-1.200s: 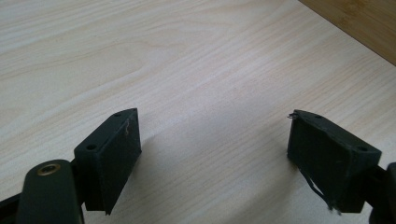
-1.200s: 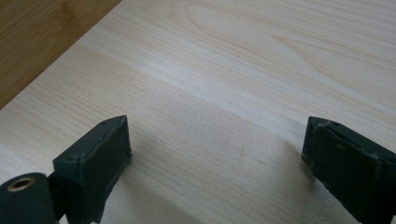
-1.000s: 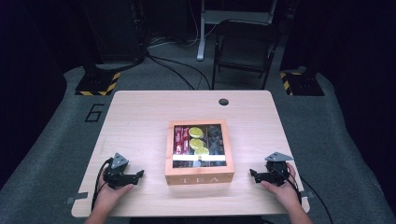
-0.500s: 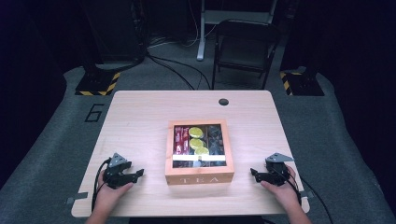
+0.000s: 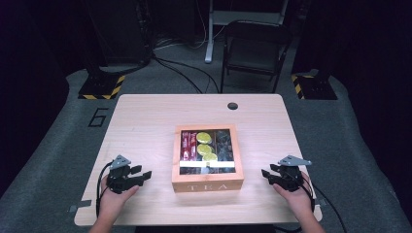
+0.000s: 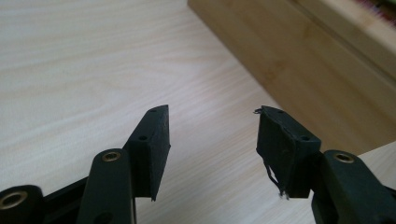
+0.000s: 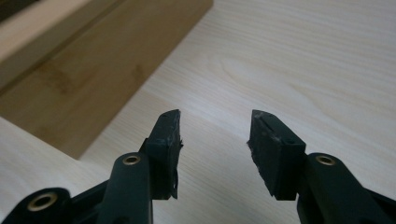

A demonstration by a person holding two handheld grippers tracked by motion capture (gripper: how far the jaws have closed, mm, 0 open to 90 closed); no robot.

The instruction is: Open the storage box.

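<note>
My wooden tea box sits mid-surface, lid shut, untouched. My left tongs and right tongs flank it, both spread with nothing between, jaws just narrowing. Everything remains: reaching, opening.

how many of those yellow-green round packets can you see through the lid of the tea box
3. They sit in the middle column of the tea box: one at the back, one in the middle, one nearest the front. More may lie beneath them.
</note>
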